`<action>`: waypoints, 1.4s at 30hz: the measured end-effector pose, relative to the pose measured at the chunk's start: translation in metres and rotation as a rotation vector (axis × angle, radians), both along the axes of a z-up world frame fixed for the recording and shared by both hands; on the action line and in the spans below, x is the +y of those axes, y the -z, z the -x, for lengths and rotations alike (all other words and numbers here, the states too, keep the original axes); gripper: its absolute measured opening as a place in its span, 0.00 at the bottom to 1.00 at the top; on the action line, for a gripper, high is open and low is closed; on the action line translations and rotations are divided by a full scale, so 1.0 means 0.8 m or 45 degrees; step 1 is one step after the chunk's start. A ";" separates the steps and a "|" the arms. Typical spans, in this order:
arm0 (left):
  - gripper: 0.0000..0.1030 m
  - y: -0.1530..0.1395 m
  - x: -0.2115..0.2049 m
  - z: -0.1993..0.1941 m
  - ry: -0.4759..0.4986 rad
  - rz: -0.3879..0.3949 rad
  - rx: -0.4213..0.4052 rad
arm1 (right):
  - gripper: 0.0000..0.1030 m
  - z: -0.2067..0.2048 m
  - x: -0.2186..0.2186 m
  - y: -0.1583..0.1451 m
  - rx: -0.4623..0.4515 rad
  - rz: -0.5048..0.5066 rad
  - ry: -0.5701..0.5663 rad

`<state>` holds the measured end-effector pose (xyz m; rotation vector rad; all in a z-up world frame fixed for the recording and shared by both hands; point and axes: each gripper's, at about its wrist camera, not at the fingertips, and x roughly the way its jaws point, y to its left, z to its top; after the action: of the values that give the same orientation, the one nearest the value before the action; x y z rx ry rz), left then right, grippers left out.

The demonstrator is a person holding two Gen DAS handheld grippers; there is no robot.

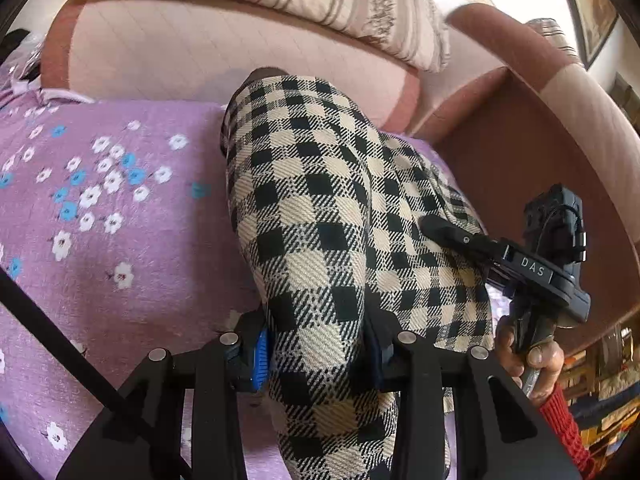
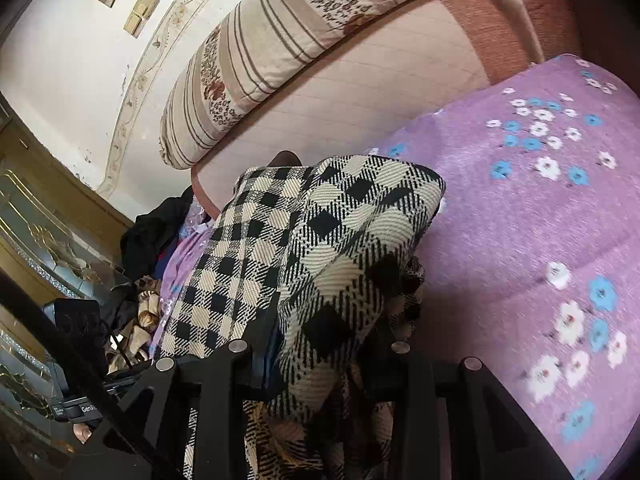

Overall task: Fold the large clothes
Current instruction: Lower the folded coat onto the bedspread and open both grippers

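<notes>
Black-and-cream checked garment [image 1: 328, 216] draped over purple flowered bedspread [image 1: 120, 200], one end bunched up toward both cameras. Pinched between pads of left gripper [image 1: 316, 364], cloth filling the gap. Likewise clamped in right gripper [image 2: 316, 364], a thick fold rising ahead of it. Striped cushion [image 2: 280, 44] behind, atop pink padded headboard [image 1: 200, 40]. Red sleeve [image 1: 564, 428] at right hand [image 1: 532, 356].

1. Bright daylight, blown out at the left wrist view's upper right.
2. Fisheye bending and dark vignette at all edges.
3. The purple flowered bedsheet [image 2: 540, 240] smears with motion blur at the right.
</notes>
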<state>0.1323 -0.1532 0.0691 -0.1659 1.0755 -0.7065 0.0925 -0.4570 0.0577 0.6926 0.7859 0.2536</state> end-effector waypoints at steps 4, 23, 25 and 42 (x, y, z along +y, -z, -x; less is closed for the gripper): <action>0.49 0.049 0.000 0.005 -0.037 -0.161 0.070 | 0.46 -0.016 0.012 0.038 0.128 0.085 -0.012; 0.51 0.078 0.076 0.135 -0.105 -0.077 0.060 | 0.45 0.123 0.059 -0.018 0.002 0.071 -0.145; 0.51 0.078 0.077 0.140 -0.112 -0.089 0.049 | 0.44 0.129 0.073 0.004 0.078 0.152 -0.184; 0.56 0.013 0.136 0.231 -0.322 -0.311 -0.286 | 0.16 0.165 0.107 -0.028 0.048 0.497 -0.037</action>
<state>-0.0526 -0.0446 0.0588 -0.0108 0.8966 -0.3526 -0.0396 -0.3711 0.0800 0.3187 0.8519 0.1076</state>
